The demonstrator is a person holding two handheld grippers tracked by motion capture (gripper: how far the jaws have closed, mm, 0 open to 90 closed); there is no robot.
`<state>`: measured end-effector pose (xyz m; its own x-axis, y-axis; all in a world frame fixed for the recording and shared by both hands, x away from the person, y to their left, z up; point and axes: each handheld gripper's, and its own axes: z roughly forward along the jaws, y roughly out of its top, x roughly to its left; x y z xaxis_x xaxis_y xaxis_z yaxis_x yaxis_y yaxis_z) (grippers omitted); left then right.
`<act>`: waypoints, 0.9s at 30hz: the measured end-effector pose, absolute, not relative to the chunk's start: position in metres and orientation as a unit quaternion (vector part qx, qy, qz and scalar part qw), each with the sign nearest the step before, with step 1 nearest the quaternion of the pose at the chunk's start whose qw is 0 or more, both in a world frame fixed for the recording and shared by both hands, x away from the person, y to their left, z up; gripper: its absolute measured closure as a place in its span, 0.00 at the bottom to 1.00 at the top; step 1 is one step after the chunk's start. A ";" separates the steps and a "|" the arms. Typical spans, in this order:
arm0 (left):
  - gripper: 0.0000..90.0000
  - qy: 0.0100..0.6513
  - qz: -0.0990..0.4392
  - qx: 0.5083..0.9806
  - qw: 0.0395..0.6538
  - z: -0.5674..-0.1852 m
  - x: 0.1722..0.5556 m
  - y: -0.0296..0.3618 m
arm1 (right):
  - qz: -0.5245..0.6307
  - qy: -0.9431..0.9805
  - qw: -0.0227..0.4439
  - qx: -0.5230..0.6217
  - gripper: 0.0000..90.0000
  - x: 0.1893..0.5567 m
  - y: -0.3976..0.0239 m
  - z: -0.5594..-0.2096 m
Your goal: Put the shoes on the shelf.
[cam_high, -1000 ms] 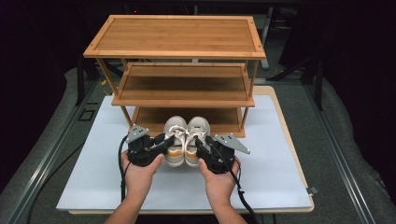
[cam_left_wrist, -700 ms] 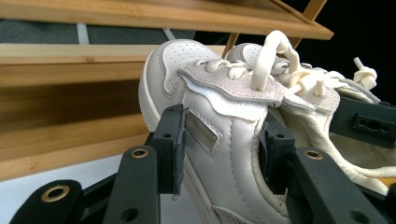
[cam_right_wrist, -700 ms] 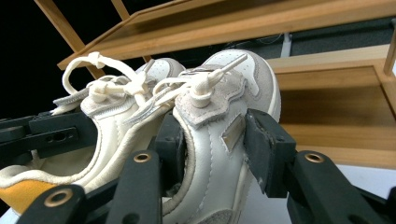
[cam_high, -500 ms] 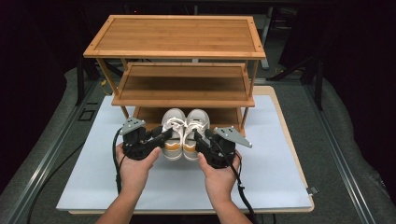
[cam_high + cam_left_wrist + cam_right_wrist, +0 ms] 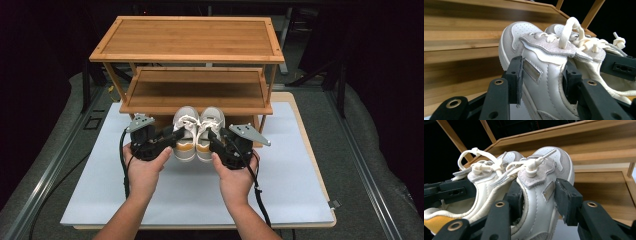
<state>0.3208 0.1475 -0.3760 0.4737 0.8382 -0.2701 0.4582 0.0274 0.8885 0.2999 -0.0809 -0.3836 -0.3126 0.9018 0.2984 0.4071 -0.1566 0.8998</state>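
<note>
While two grippers clamp two white shoes (image 5: 196,131), one three-shelf rack (image 5: 186,40)

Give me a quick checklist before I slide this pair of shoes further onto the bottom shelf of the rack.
1. Left gripper clamped on the left shoe side wall: ok.
2. Right gripper clamped on the right shoe side wall: ok.
3. Shoes side by side, toes pointing into the rack: ok.
4. Toes under the middle shelf edge: ok.
5. Laces loose, clear of the shelf: cannot tell.
6. Soles resting on the bottom shelf: cannot tell.
</note>
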 end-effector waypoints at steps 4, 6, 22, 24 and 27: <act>0.66 0.478 0.182 0.675 0.531 -0.371 0.327 0.147 | 0.535 0.610 0.235 0.535 0.66 0.306 -0.082 -0.379; 0.66 0.478 0.181 0.675 0.532 -0.368 0.330 0.146 | 0.535 0.610 0.236 0.534 0.66 0.309 -0.082 -0.375; 0.66 0.480 0.188 0.675 0.529 -0.354 0.360 0.146 | 0.535 0.613 0.237 0.531 0.66 0.341 -0.081 -0.362; 0.66 0.481 0.186 0.674 0.529 -0.354 0.364 0.146 | 0.535 0.613 0.238 0.531 0.65 0.344 -0.081 -0.361; 0.66 0.483 0.184 0.674 0.529 -0.354 0.370 0.146 | 0.534 0.613 0.235 0.532 0.66 0.350 -0.082 -0.361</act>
